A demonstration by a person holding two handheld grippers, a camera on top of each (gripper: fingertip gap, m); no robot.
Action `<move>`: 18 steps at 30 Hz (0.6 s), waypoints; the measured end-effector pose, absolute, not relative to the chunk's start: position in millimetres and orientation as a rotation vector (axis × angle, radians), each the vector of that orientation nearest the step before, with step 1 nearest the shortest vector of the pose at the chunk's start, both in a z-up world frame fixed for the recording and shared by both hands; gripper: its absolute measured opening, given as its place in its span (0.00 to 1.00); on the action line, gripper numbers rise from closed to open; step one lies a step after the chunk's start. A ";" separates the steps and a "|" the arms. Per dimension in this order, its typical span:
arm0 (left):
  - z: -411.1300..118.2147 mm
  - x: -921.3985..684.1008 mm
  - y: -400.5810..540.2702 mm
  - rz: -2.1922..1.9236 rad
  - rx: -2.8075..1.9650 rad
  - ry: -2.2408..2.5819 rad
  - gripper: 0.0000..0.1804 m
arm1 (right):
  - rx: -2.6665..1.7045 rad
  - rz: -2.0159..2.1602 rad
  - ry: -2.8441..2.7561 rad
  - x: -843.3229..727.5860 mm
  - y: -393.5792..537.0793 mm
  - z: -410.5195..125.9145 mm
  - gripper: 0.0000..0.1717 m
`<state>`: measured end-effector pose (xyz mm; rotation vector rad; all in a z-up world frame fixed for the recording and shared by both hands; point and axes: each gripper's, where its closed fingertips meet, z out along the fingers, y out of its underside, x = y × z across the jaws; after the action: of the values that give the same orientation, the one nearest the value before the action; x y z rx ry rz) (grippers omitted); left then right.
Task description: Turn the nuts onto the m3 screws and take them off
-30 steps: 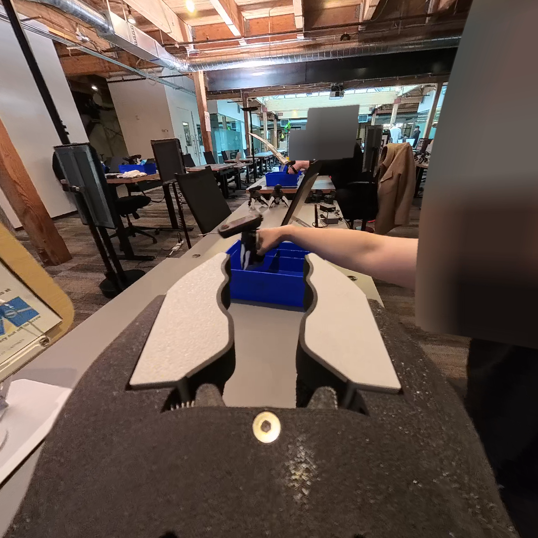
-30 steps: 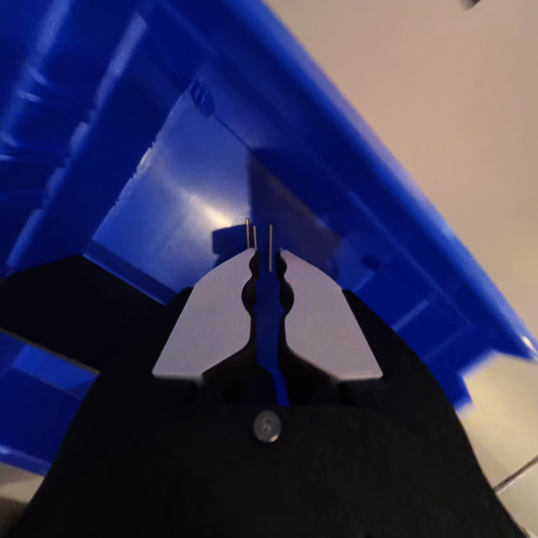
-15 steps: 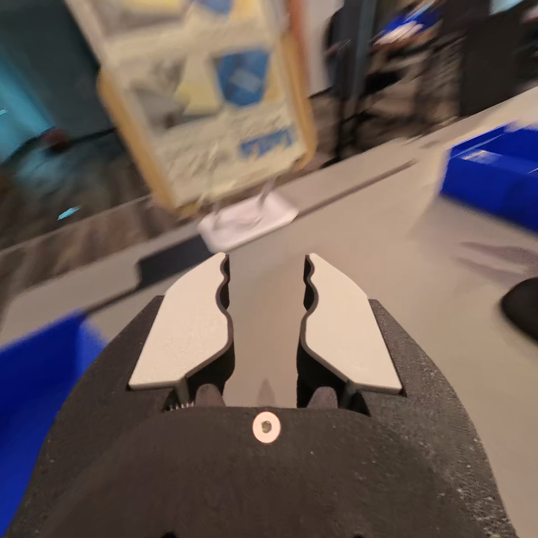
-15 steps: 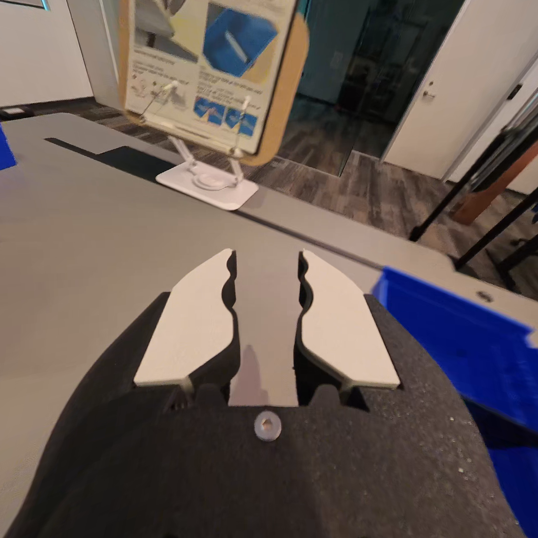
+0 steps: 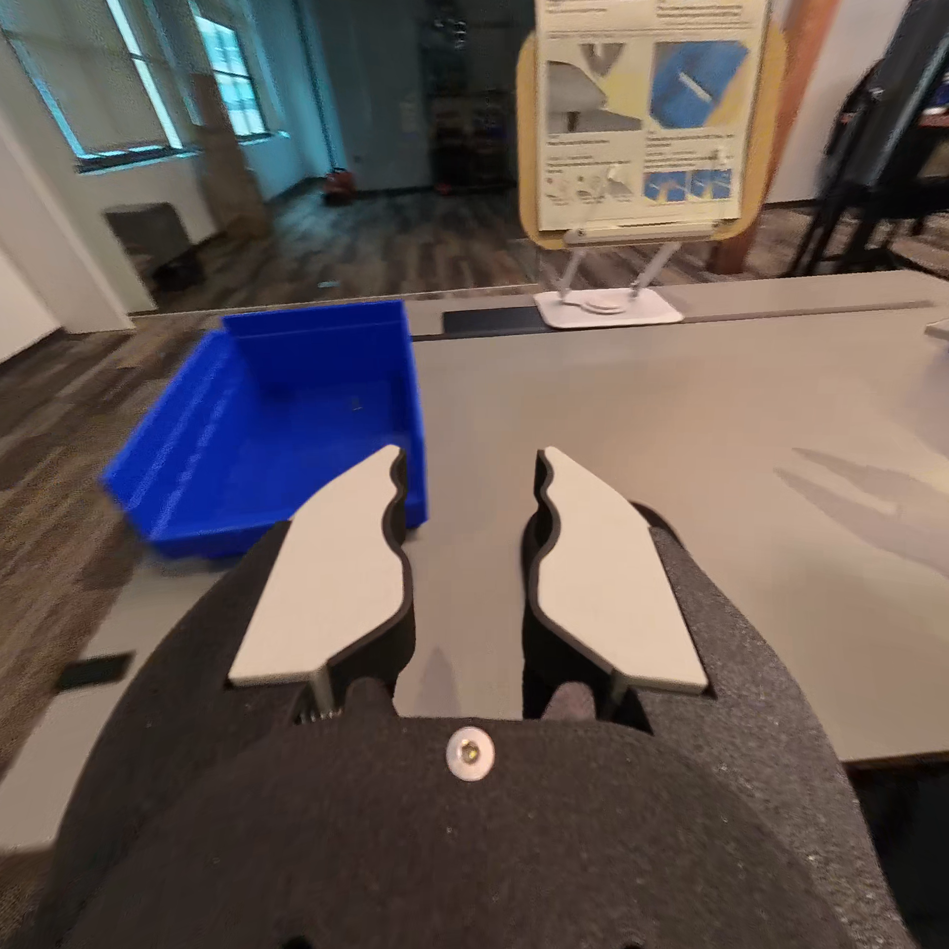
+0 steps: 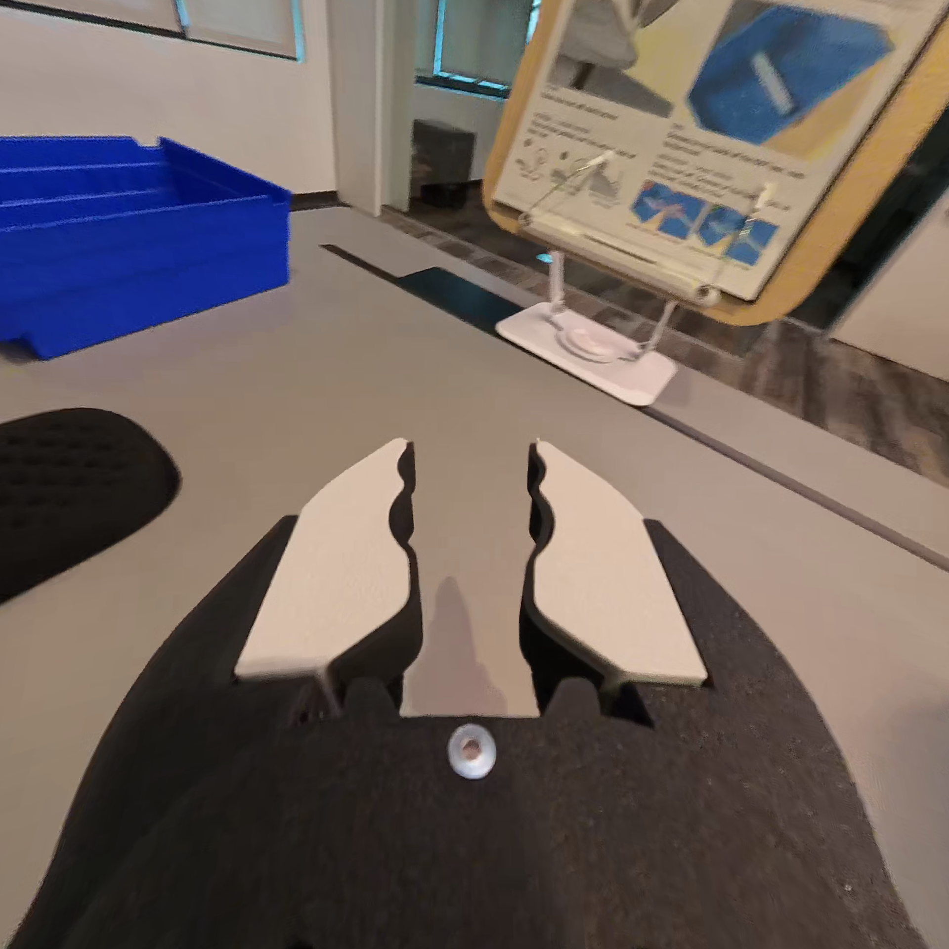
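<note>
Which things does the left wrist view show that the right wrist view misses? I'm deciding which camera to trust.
Only the left view looks down into the blue bin and shows the dark chairs at far right. Only the right view shows the other tongs' black body at left. Both show open, bare tongs, the grey table, the bin, and the sheet on its white stand.

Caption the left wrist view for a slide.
Open left gripper above a grey table, beside a blue bin; instruction board on a stand behind.
</note>
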<state>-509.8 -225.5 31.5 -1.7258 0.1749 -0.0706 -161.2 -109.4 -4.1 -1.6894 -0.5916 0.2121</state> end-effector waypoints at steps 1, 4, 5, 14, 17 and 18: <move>34.9 -523.1 -238.7 -0.024 -1.728 0.149 0.26 | -1.693 0.251 -0.603 -168.5 -108.8 -4.6 0.24; 46.2 -558.2 -280.6 0.093 -1.717 0.063 0.27 | -1.631 0.344 -0.626 -189.5 -108.7 5.8 0.23; 50.4 -568.5 -294.1 0.129 -1.706 0.032 0.26 | -1.605 0.364 -0.642 -197.1 -109.3 11.1 0.23; 61.7 -637.5 -396.7 0.332 -1.699 -0.202 0.26 | -1.473 0.482 -0.898 -297.0 -125.3 43.8 0.20; 56.7 -659.7 -421.3 0.407 -1.712 -0.272 0.26 | -1.435 0.563 -1.007 -348.1 -141.9 50.3 0.19; 53.8 -667.4 -427.7 0.420 -1.721 -0.295 0.26 | -1.415 0.594 -1.050 -367.2 -149.9 52.5 0.19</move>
<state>-667.4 -427.7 53.8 -1.7209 -0.2952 0.4197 -367.2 -149.9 52.5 -1.4146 -1.0498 0.5942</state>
